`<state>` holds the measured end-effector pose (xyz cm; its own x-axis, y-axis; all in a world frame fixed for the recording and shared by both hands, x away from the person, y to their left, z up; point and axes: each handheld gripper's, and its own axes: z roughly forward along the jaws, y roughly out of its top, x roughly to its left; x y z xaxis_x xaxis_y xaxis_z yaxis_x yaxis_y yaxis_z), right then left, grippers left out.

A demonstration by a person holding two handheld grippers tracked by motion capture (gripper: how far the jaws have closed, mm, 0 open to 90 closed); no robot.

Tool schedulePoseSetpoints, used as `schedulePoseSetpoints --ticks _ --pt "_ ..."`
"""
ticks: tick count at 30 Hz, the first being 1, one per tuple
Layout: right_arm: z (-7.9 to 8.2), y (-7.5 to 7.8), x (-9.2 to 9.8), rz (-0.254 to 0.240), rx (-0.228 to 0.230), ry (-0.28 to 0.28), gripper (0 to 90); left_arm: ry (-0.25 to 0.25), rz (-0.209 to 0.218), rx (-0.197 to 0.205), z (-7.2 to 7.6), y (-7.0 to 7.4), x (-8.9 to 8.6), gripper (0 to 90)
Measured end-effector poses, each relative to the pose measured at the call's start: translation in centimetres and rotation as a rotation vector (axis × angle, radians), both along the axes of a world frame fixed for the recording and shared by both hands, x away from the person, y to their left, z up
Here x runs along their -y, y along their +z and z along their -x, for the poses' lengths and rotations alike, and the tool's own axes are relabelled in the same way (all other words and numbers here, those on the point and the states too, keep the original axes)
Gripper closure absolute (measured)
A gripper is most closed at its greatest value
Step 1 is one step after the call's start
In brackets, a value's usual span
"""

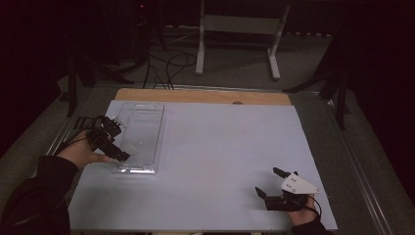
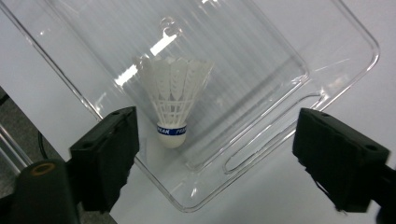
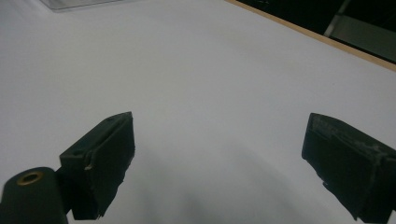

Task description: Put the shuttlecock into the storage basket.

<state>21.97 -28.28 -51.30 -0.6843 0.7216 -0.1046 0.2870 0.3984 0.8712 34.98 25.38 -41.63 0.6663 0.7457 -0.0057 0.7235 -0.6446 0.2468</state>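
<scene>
A white shuttlecock (image 2: 175, 105) with a blue band above its cork lies inside a clear plastic tray (image 2: 327, 88), cork end toward the camera. My left gripper (image 2: 219, 126) hangs open just above the tray's near end, one jaw on each side of the shuttlecock and neither touching it. In the high view the tray (image 1: 147, 115) lies at the table's left, and the left gripper (image 1: 119, 141) reaches over its left rim. At the front right, my right gripper (image 1: 269, 181) stands open and empty, low over the bare white table (image 3: 210, 70).
A wooden strip (image 1: 195, 95) runs along the far edge of the white table top (image 1: 220, 147). Beyond it, on the floor, stand a white frame (image 1: 240, 29), cables (image 1: 166, 63) and dark stands. A corner of the tray (image 3: 79, 3) shows far off in the right gripper view.
</scene>
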Motion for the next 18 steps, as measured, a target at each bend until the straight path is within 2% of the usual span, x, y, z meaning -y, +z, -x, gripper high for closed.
schedulePoseSetpoints --ticks 6,9,18 --pt "0.01 0.00 0.03 -0.001 -0.002 -0.003 9.3 -0.004 0.037 -0.004 -0.12 0.52 0.01 10.3" --pt "0.03 -0.01 0.01 0.000 -0.003 -0.002 9.3 -0.015 0.049 -0.005 -0.11 0.65 0.07 1.1" --pt "0.02 0.00 0.07 0.002 0.003 -0.006 9.3 -0.037 0.056 0.002 -0.26 0.90 0.76 0.4"
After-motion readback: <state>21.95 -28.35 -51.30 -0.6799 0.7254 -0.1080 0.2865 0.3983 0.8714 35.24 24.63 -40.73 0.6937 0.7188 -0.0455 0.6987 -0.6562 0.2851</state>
